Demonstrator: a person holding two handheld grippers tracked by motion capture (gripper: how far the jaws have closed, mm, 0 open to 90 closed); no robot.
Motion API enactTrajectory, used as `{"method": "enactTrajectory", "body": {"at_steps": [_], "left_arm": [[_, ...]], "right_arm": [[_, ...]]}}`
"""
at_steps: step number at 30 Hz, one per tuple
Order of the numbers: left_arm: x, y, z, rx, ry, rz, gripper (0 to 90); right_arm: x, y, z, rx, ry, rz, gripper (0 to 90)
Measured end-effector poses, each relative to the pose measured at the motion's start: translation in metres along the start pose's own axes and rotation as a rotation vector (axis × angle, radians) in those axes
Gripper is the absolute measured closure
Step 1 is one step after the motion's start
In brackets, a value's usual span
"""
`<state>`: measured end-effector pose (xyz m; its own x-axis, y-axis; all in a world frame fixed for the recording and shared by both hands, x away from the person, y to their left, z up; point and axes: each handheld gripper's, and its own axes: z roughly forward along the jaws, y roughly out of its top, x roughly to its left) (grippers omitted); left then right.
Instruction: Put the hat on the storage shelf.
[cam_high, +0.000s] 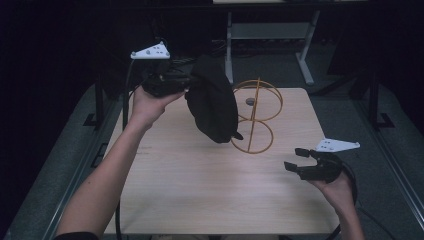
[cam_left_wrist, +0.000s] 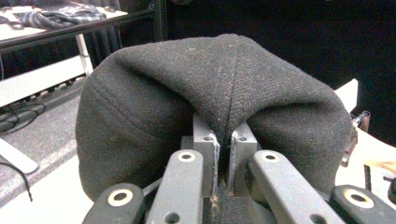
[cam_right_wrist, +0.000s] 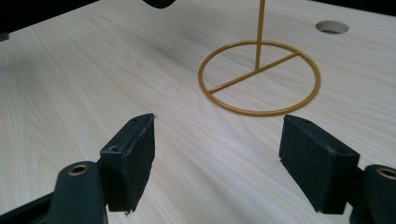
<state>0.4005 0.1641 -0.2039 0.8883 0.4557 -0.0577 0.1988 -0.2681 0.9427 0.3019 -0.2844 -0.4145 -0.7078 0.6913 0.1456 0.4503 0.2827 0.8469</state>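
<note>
A black cap (cam_high: 212, 100) hangs above the table's far left part, pinched in my left gripper (cam_high: 192, 80), which is held up in the air and points right. In the left gripper view the jaws are shut on a fold of the cap's dark fabric (cam_left_wrist: 224, 88). A gold wire stand (cam_high: 256, 116) with a round base ring, an upright rod and a top ring stands on the table just right of the cap. My right gripper (cam_high: 296, 159) hovers open over the table's right side, nothing between its pads, facing the stand's base ring (cam_right_wrist: 259, 77).
The light wooden table (cam_high: 200, 190) has a round cable hole (cam_high: 250, 101) behind the stand. A white desk frame (cam_high: 270, 35) stands beyond the far edge. Dark floor surrounds the table on both sides.
</note>
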Motion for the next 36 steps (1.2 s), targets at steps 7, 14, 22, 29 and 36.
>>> {"method": "enactTrajectory", "body": {"at_steps": [7,14,22,29,36], "left_arm": [[0.004,0.010,0.011,-0.007,-0.004,-0.002,85.3],[0.003,0.020,0.022,-0.022,-0.011,-0.001,85.3],[0.000,0.032,0.037,-0.002,-0.025,0.015,85.3],[0.003,0.045,0.054,0.014,-0.048,0.026,85.2],[0.004,0.059,0.076,0.041,-0.065,0.038,85.2]], "right_arm": [[-0.002,-0.002,0.000,0.005,-0.001,0.006,26.6],[-0.001,-0.007,-0.003,0.005,-0.011,0.011,25.8],[0.000,-0.006,-0.007,-0.014,-0.032,-0.006,25.8],[0.000,-0.005,-0.008,-0.025,-0.041,-0.008,25.8],[-0.003,-0.005,-0.011,-0.032,-0.061,-0.004,25.8]]}}
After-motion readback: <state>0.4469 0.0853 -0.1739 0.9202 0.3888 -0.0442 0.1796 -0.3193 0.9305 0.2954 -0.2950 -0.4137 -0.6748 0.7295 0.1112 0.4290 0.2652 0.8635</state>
